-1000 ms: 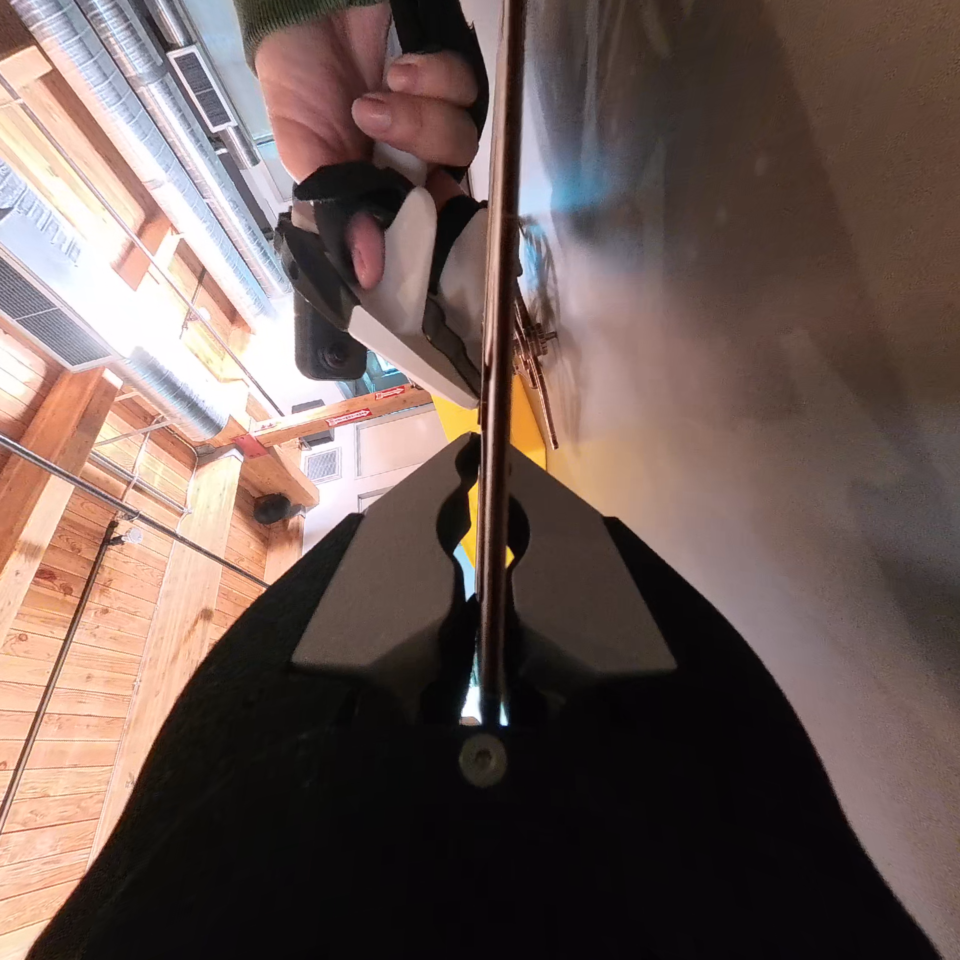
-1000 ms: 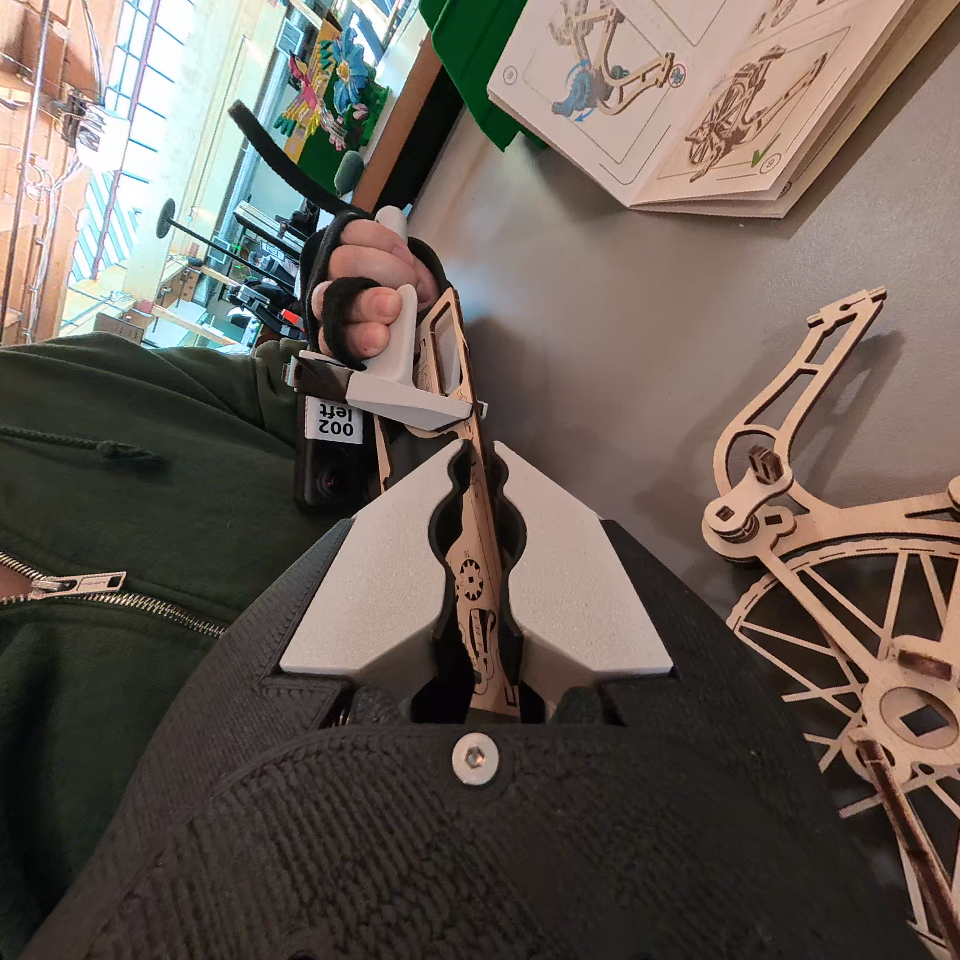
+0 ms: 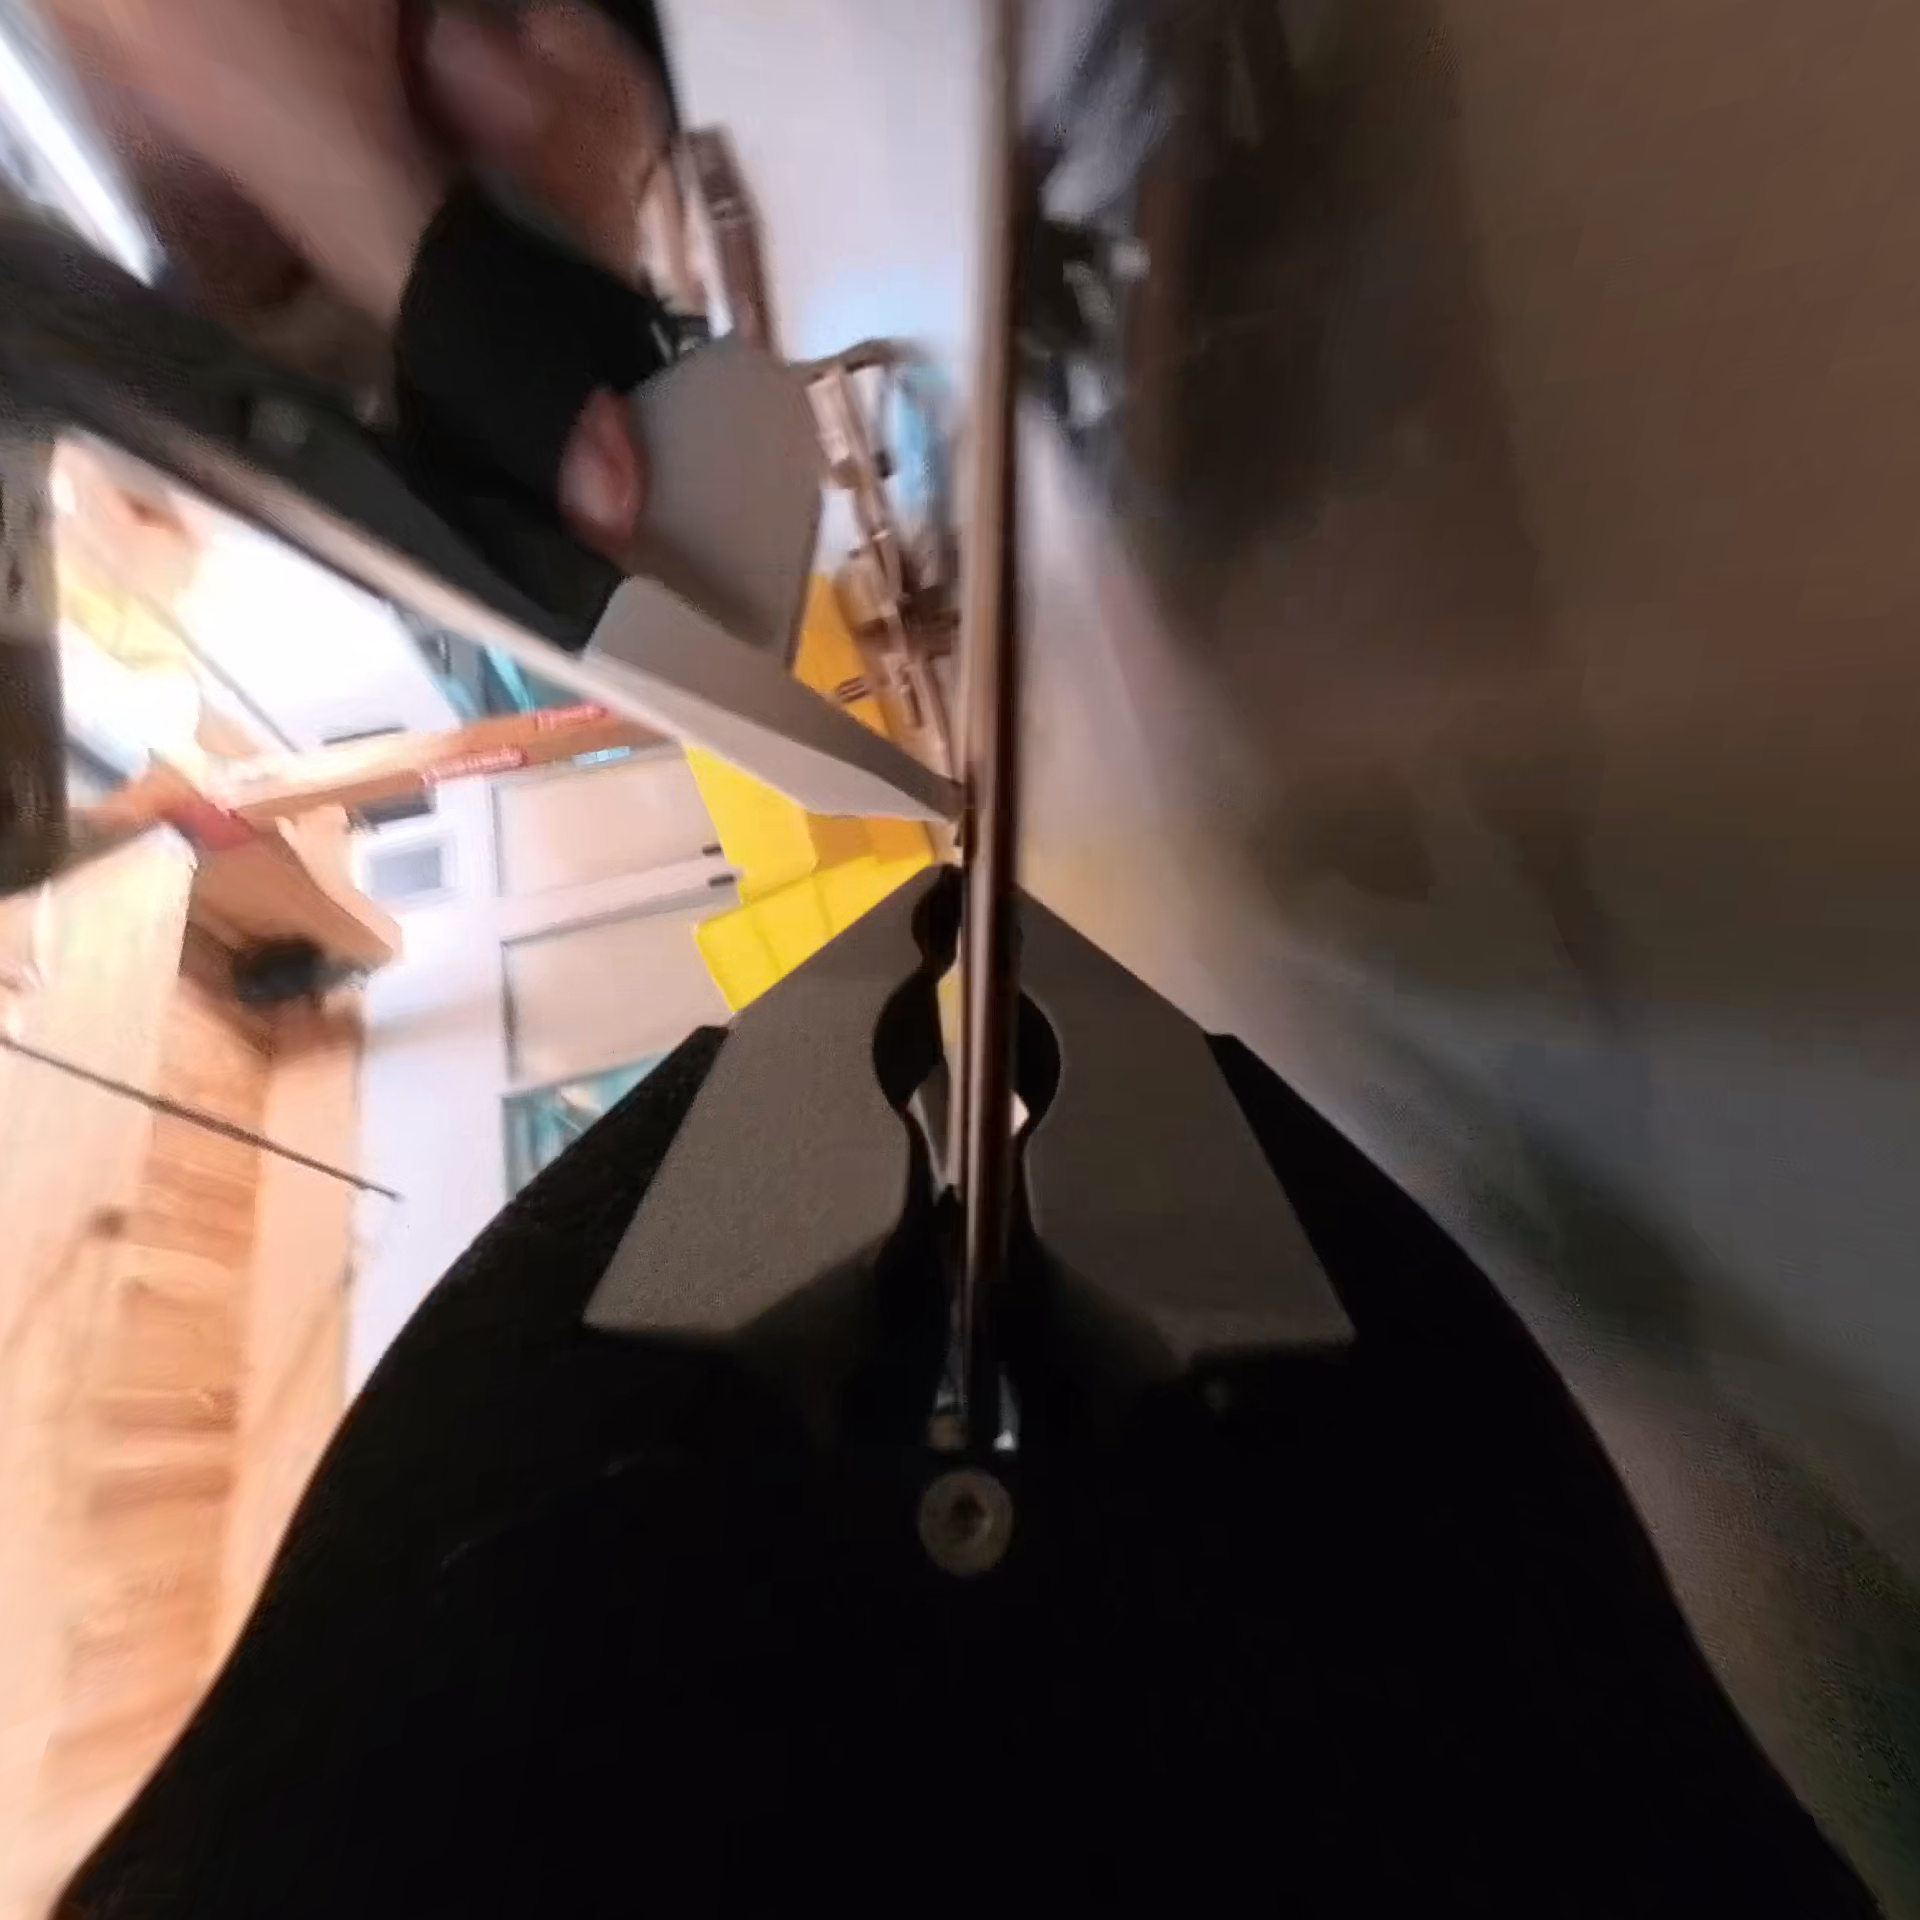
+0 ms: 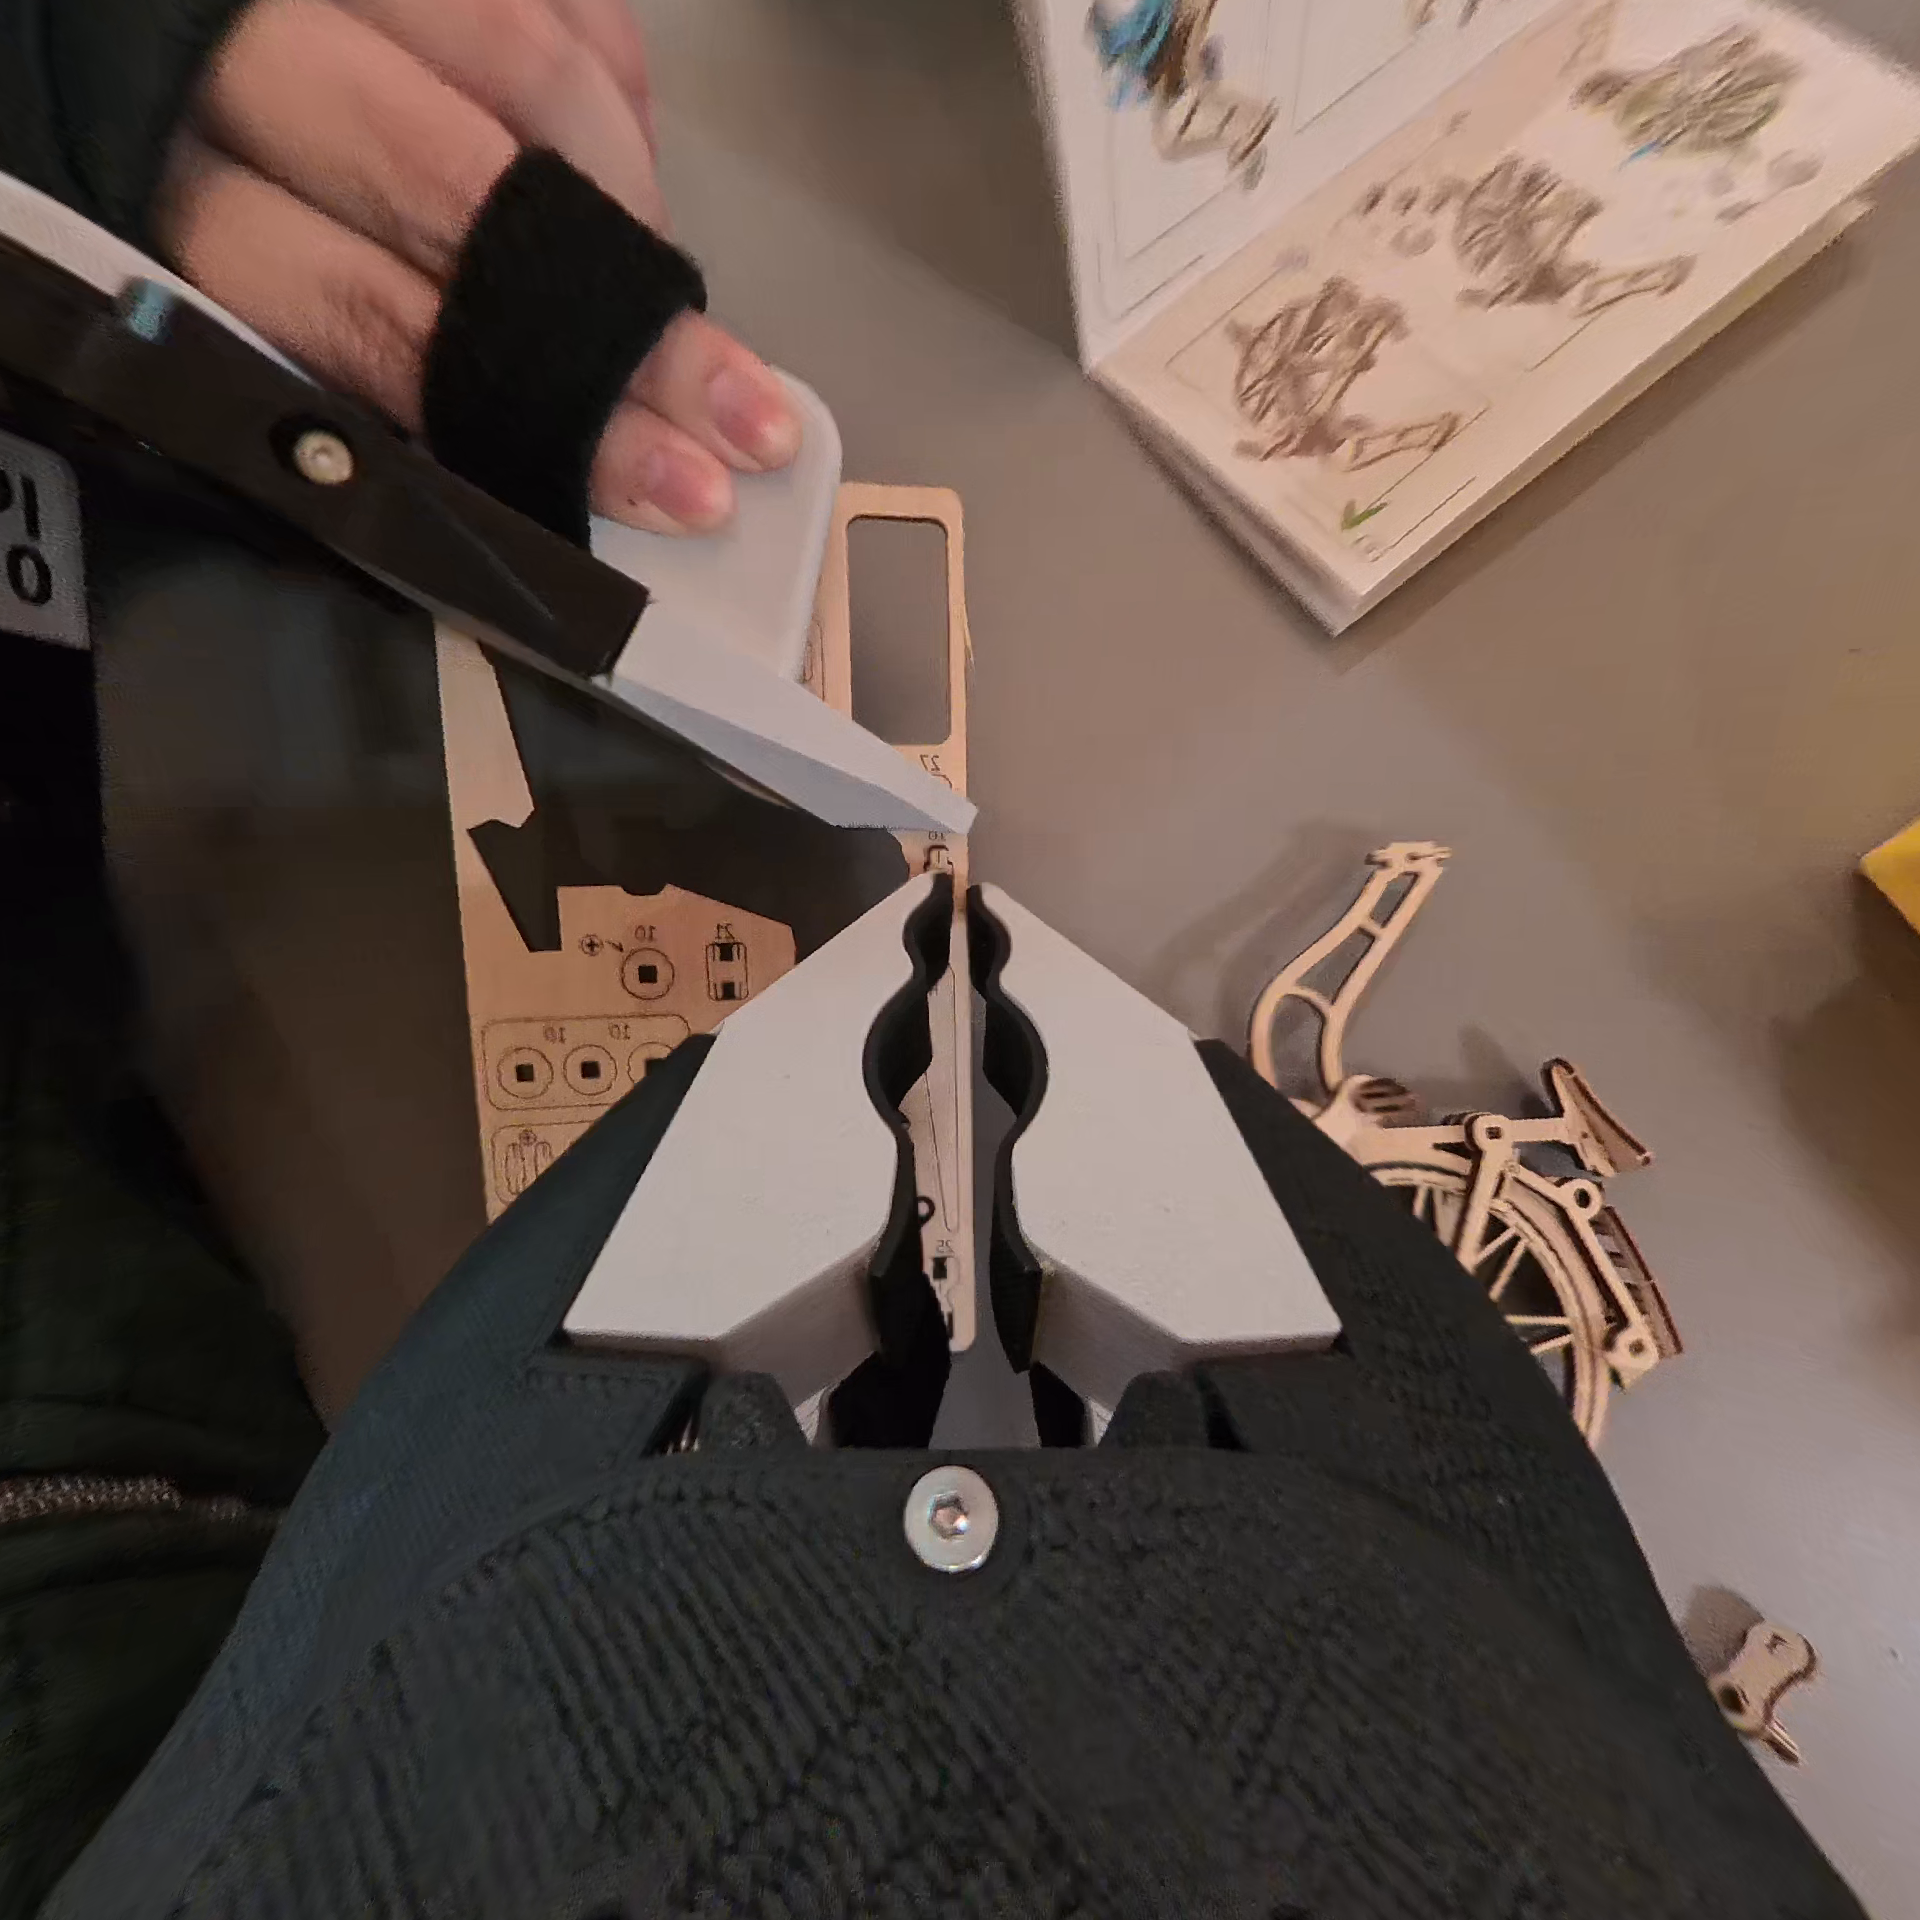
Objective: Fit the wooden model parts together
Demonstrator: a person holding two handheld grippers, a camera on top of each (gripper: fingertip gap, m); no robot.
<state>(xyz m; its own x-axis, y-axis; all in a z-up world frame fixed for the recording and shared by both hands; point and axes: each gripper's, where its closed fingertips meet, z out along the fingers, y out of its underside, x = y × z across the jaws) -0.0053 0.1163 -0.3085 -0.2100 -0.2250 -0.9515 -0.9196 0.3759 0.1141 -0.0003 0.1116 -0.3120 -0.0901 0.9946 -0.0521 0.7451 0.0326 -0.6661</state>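
Observation:
A thin laser-cut wooden parts sheet (image 4: 623, 987) is held between both grippers above the grey table (image 4: 1299, 727). My right gripper (image 4: 958, 883) is shut on the sheet's right edge strip. My left gripper (image 4: 935, 816) reaches in from the upper left, its white fingers clamped on the same sheet just beyond. In the blurred left wrist view the sheet (image 3: 987, 520) shows edge-on, and my left gripper (image 3: 982, 883) is shut on it. The right gripper (image 3: 935, 805) meets it from the left. A partly built wooden bicycle model (image 4: 1507, 1195) lies on the table to the right.
An open instruction booklet (image 4: 1455, 312) lies at the far right of the table. A small loose wooden piece (image 4: 1756, 1683) lies near the lower right. A yellow object (image 4: 1896, 883) shows at the right edge, also in the left wrist view (image 3: 769, 831).
The two grippers have come much closer together on the sheet. The sheet has turned, so its printed face now shows in the right wrist view. The left wrist view is blurred by motion.

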